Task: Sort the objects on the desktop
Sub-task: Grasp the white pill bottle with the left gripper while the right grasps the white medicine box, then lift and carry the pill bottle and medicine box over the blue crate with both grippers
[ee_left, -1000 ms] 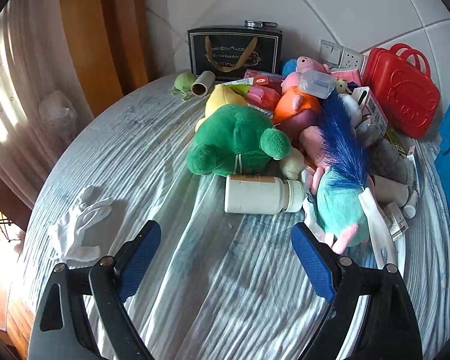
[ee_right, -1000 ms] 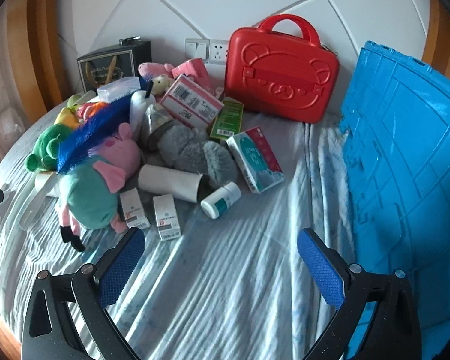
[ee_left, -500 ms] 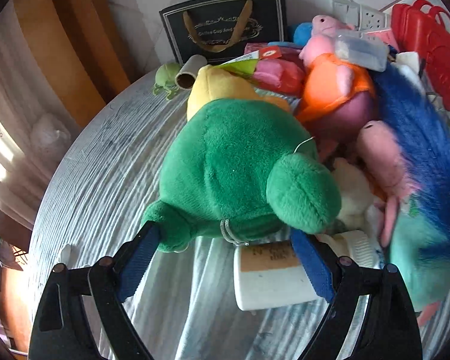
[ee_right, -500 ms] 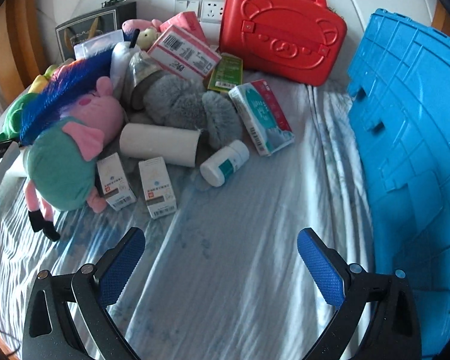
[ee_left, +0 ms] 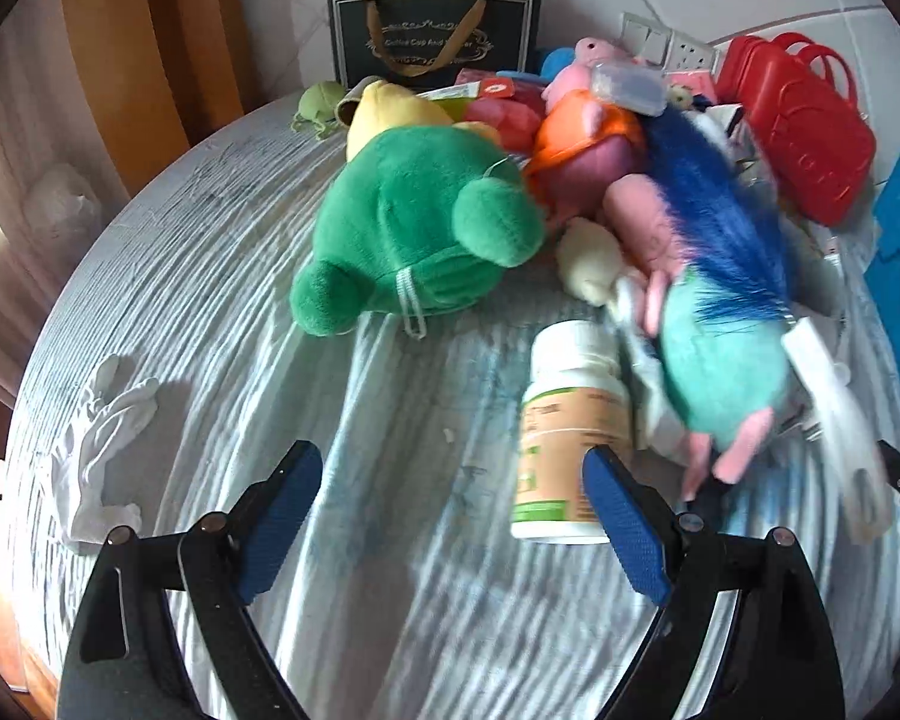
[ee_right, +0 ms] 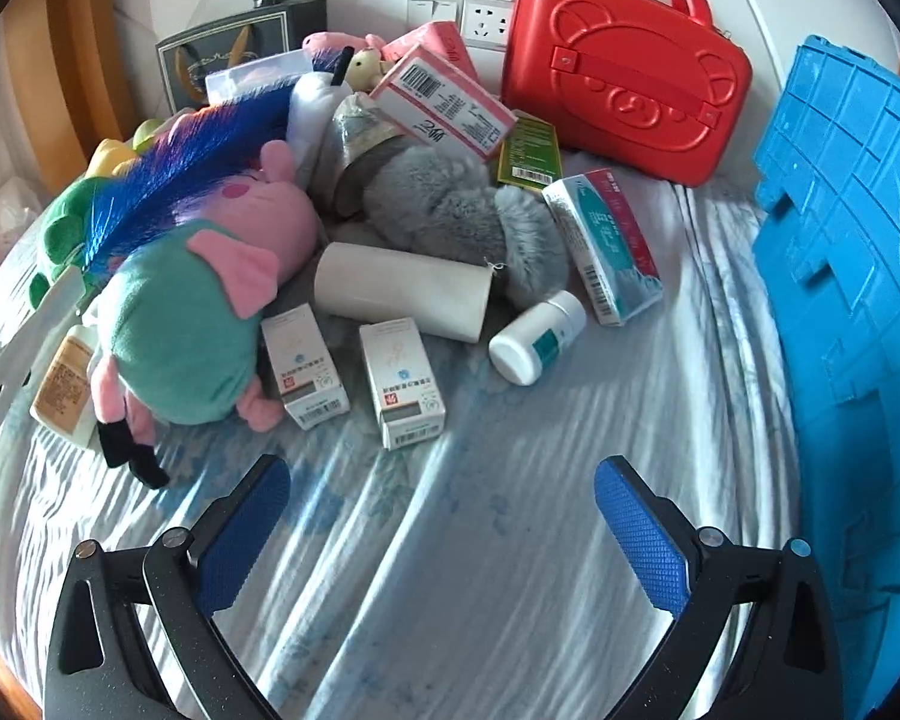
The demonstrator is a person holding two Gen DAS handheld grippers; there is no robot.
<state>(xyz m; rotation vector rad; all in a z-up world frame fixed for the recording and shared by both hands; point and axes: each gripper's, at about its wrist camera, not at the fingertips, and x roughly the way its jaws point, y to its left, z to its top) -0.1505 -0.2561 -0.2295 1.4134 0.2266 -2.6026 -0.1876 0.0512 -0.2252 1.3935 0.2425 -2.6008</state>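
A heap of toys and packages covers the cloth-draped table. In the left wrist view my left gripper [ee_left: 450,480] stands open over bare cloth. A white pill bottle [ee_left: 570,420] with a tan label lies lengthwise just in front of its right finger [ee_left: 624,534], apart from the left one. Behind it sit a green plush [ee_left: 414,228] and a teal-and-pink pig plush [ee_left: 726,372] with blue hair. In the right wrist view my right gripper [ee_right: 441,498] is open and empty, short of two small boxes [ee_right: 402,378], a white roll [ee_right: 402,288] and a small white bottle [ee_right: 537,336].
A red case [ee_right: 624,78] and a black gift bag [ee_left: 435,33] stand against the back wall. A blue crate [ee_right: 858,276] rises on the right. A white glove [ee_left: 102,468] lies at the left. A grey plush [ee_right: 450,210] and medicine boxes [ee_right: 600,240] fill the middle.
The left gripper closed in on the green plush, then drew back; the white bottle, lying crosswise before, now lies lengthwise by the right finger. The right gripper moved down, closer to the boxes.
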